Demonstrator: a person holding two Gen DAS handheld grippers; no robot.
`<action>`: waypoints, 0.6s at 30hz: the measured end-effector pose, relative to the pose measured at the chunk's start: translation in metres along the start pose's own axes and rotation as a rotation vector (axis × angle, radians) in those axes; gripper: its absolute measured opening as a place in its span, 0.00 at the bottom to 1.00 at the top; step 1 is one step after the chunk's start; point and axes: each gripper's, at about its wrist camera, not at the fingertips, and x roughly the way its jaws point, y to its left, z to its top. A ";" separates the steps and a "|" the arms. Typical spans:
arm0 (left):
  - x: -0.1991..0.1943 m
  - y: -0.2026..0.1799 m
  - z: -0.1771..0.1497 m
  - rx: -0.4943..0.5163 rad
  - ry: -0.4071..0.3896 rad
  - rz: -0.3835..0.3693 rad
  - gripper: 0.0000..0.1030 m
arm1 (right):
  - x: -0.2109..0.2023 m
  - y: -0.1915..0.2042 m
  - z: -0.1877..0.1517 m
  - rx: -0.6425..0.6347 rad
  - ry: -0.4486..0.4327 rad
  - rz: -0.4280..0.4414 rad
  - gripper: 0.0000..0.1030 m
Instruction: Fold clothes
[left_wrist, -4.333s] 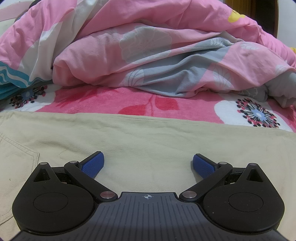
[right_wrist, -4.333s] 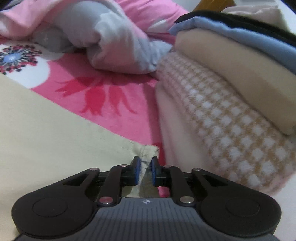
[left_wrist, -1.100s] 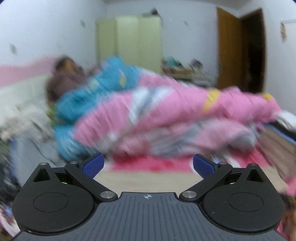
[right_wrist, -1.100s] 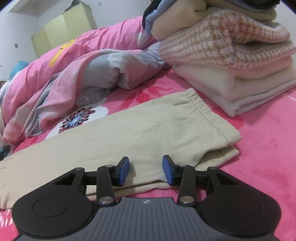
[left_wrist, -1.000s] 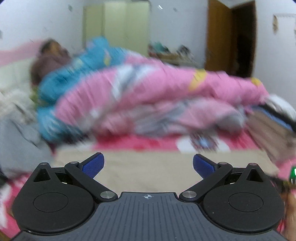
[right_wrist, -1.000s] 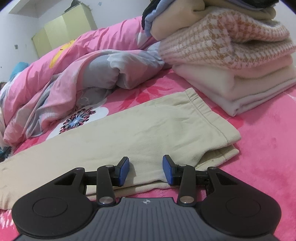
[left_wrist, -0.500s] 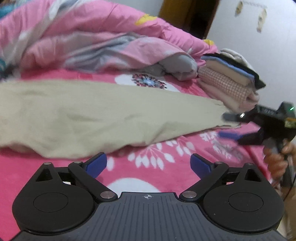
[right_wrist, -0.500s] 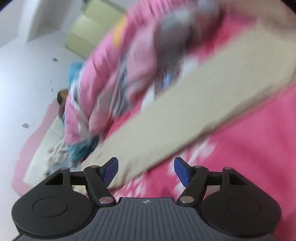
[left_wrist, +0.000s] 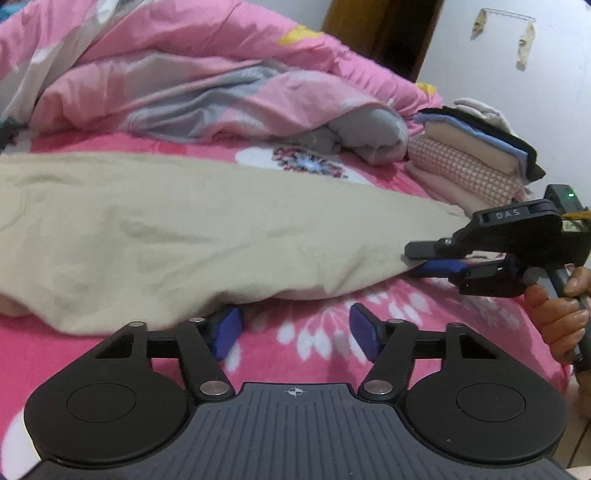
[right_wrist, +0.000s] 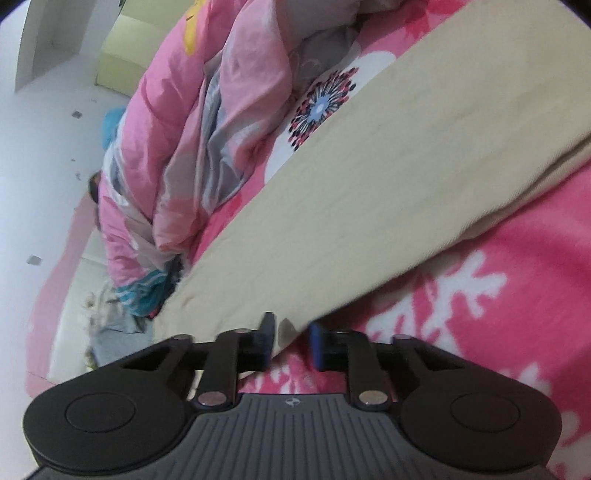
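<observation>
The beige trousers (left_wrist: 177, 236) lie spread across the pink flowered bed (left_wrist: 325, 336), stretching from the left toward the stack of folded clothes (left_wrist: 469, 158) at the right; a rumpled pink and grey quilt (left_wrist: 207, 77) is heaped behind them. The left hand-held gripper (left_wrist: 295, 330) is held low and level over the bed, just in front of the near edge of the trousers; its blue pads are spread apart with nothing between them, and the left pad (left_wrist: 227, 328) sits just under the hanging cloth edge. The right hand-held gripper (right_wrist: 290, 341) is rolled onto its side, so the bed appears tilted in its own view; its fingers are set one above the other at the trouser-leg end, a fold of cloth edge lies between them, and a narrow gap shows beside the cloth, so it is not pressed tight. A hand (left_wrist: 561, 314) at the far right grips its handle, fingers curled round it.
</observation>
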 end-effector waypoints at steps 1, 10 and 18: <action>-0.002 -0.002 0.000 0.008 -0.015 -0.001 0.60 | -0.002 0.000 0.001 0.006 -0.002 0.012 0.12; -0.002 -0.003 0.011 0.006 -0.089 -0.011 0.60 | -0.008 0.011 0.016 0.005 -0.027 0.092 0.13; 0.009 0.009 0.023 -0.034 -0.122 0.011 0.60 | 0.001 0.031 0.020 -0.214 -0.047 0.042 0.15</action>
